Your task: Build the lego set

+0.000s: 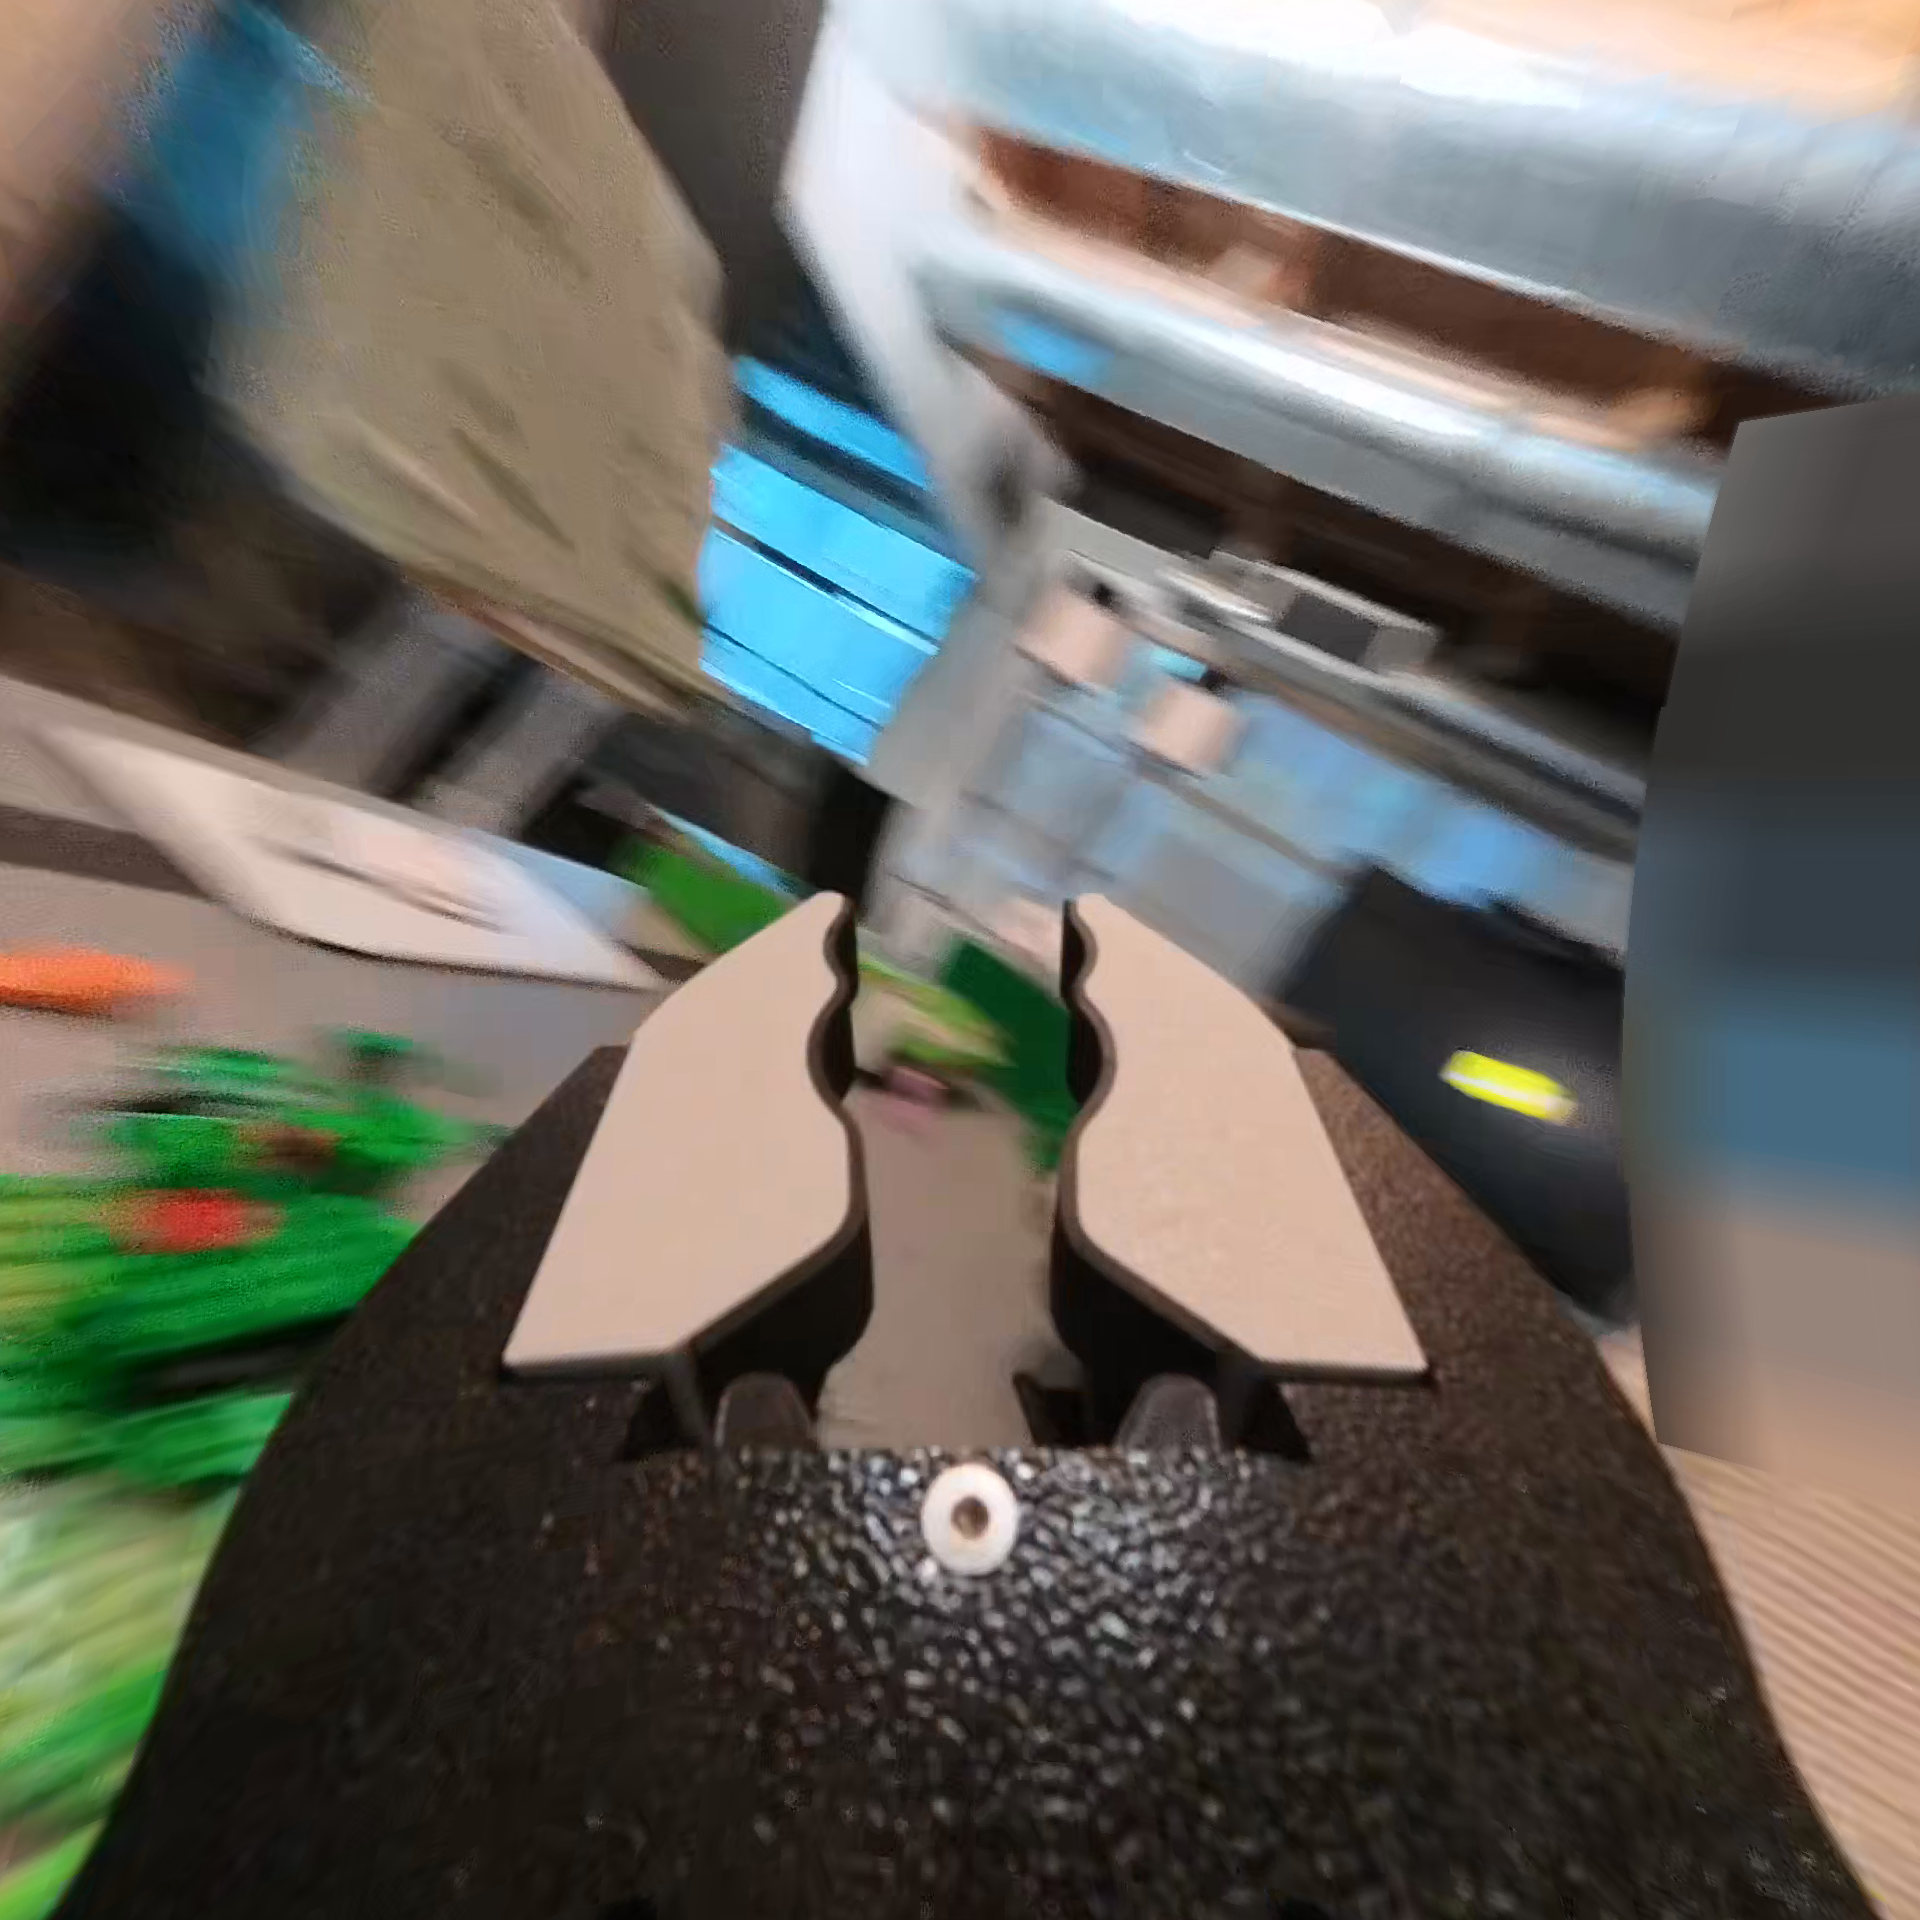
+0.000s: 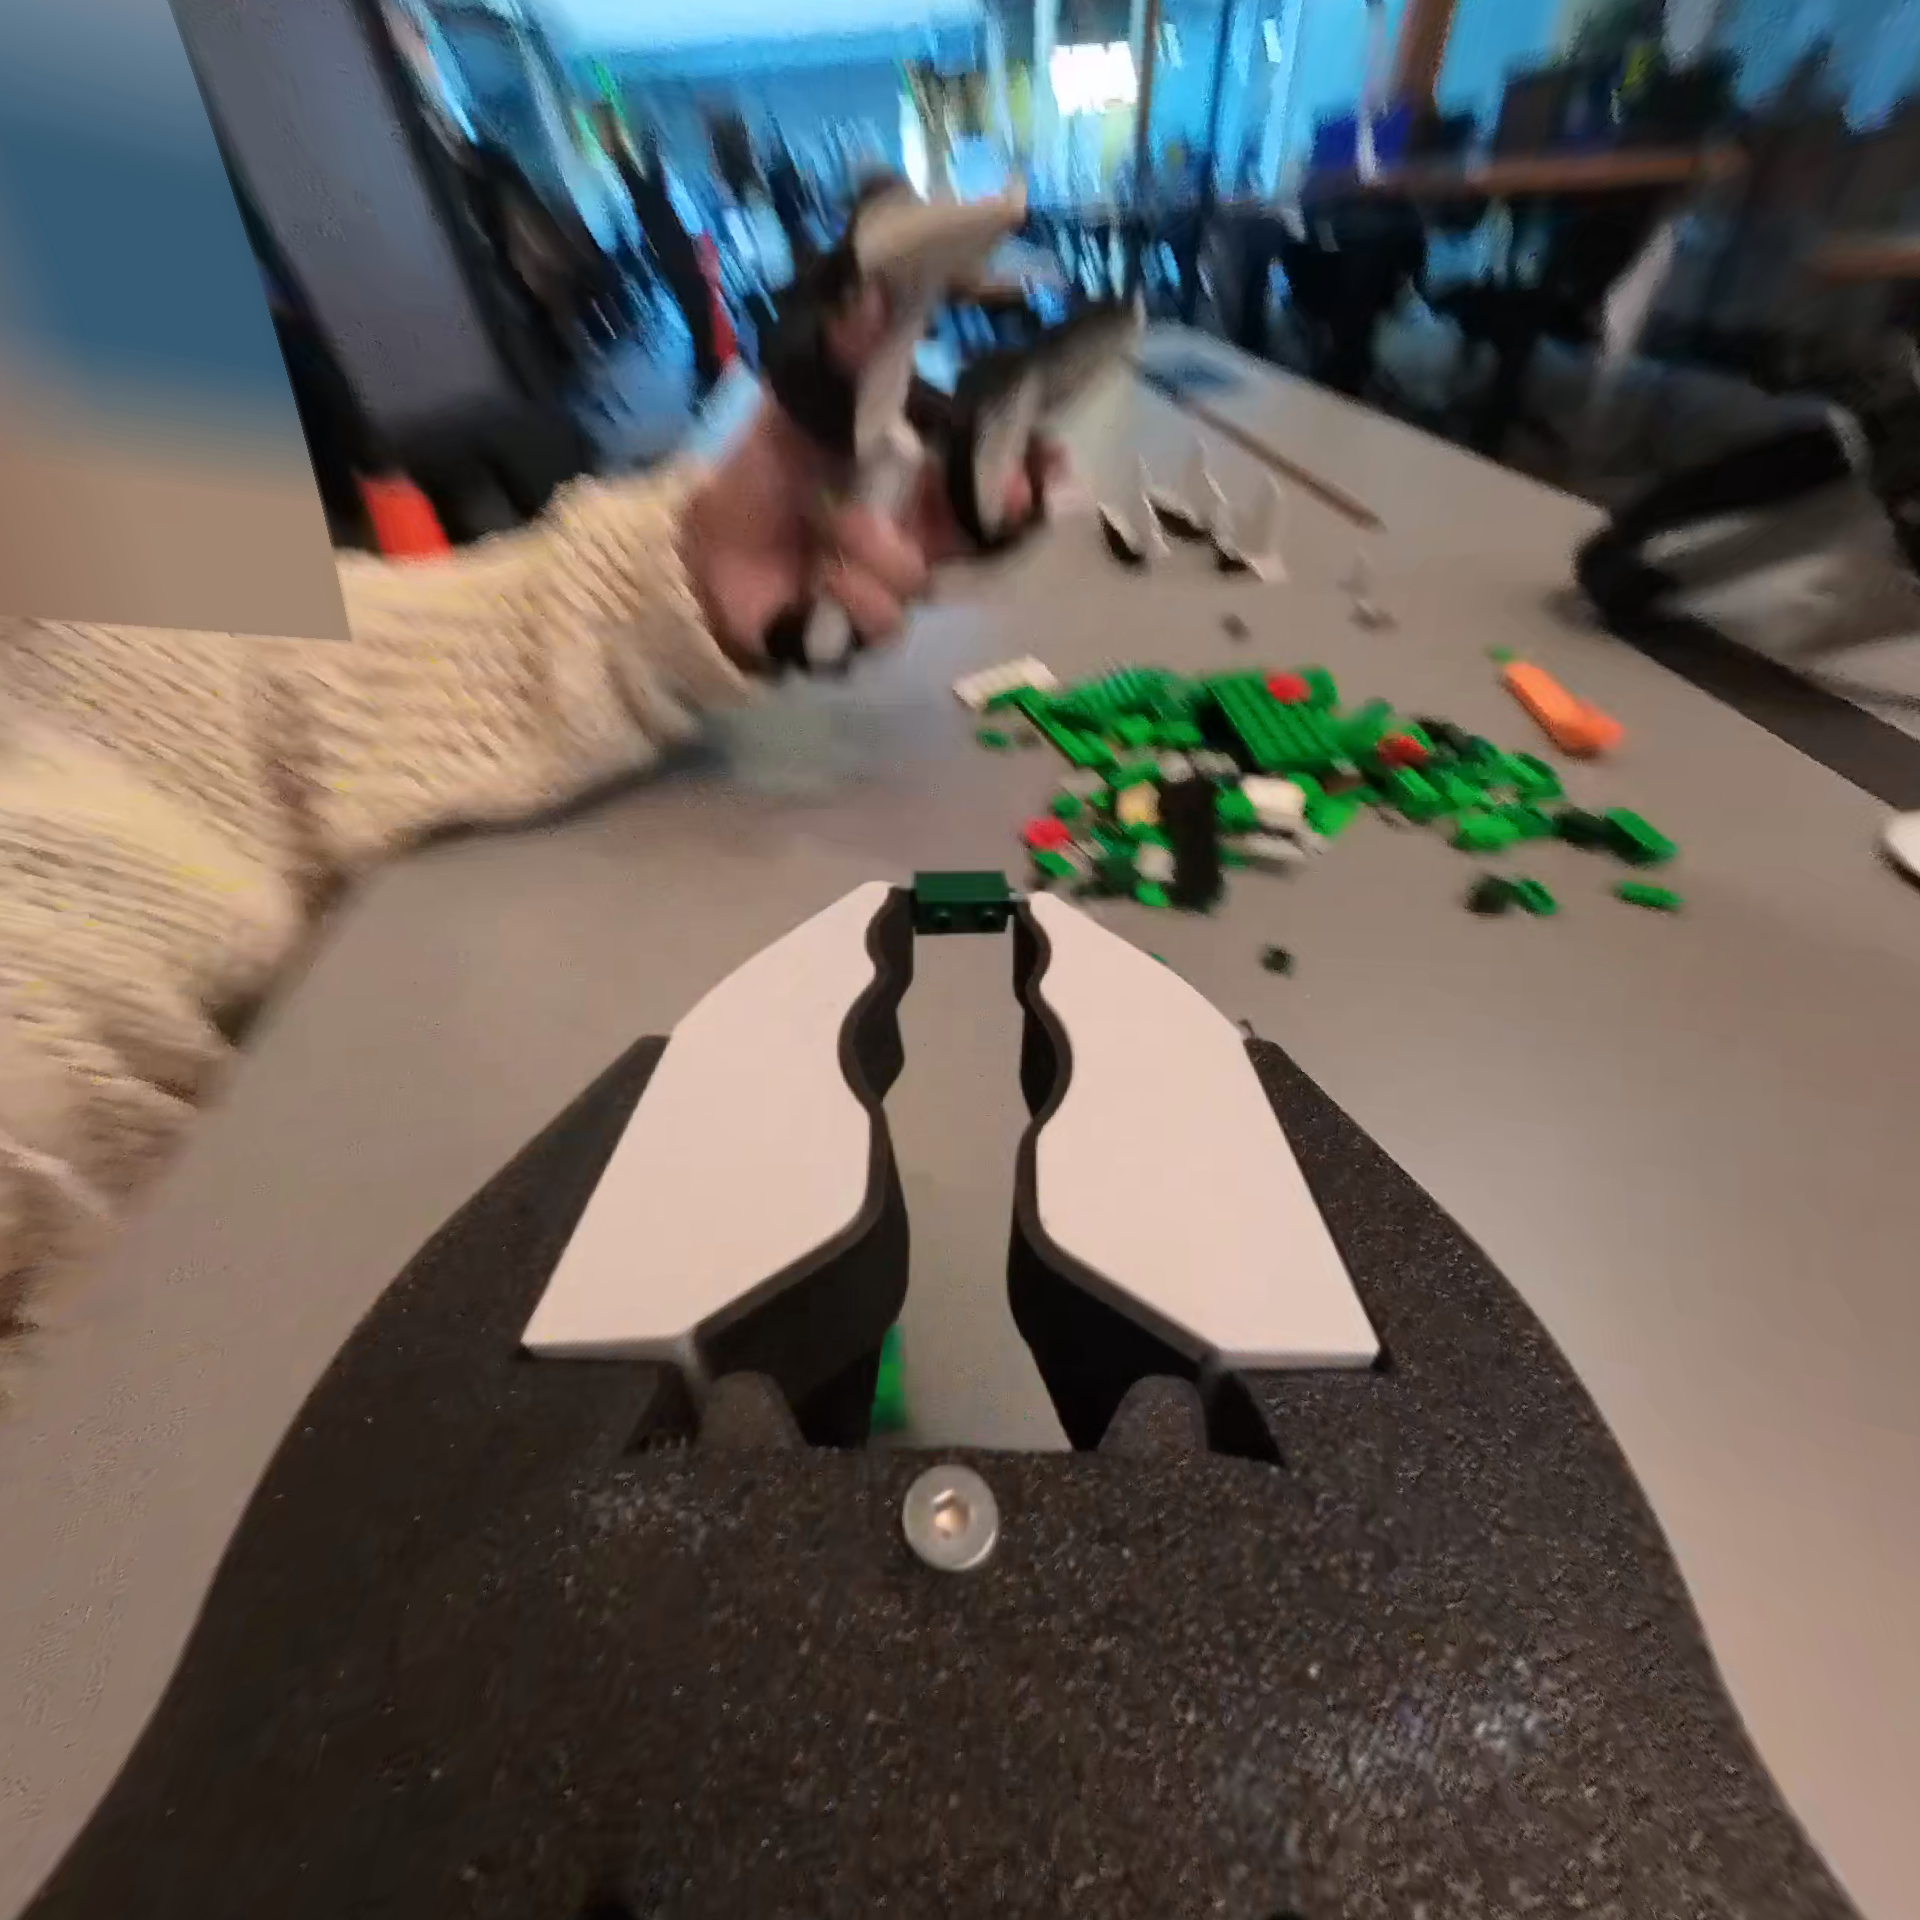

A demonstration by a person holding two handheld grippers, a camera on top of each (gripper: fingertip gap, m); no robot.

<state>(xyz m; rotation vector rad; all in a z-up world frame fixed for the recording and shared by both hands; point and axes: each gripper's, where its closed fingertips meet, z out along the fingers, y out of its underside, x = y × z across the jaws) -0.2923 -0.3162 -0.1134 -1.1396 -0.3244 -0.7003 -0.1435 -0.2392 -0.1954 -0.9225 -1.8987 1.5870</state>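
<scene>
My right gripper (image 2: 961, 902) is shut on a small dark green brick (image 2: 961, 900) pinched at its fingertips, above the grey table (image 2: 1455, 1195). A pile of green lego pieces (image 2: 1278, 769) with red and white bits lies ahead to the right. My left gripper (image 1: 961, 914) is open and empty, tilted and raised; the view is heavily blurred. Blurred green lego pieces (image 1: 177, 1247) lie at its lower left. The left gripper also shows in the right wrist view (image 2: 935, 416), held up in a hand with a cream knitted sleeve (image 2: 364, 707).
An orange carrot-shaped piece (image 2: 1558, 707) lies right of the pile; it shows as an orange blur in the left wrist view (image 1: 83, 982). White upright cards (image 2: 1195, 509) stand farther back. White paper (image 1: 395, 894) lies on the table. A dark object (image 2: 1745, 561) sits at the right edge.
</scene>
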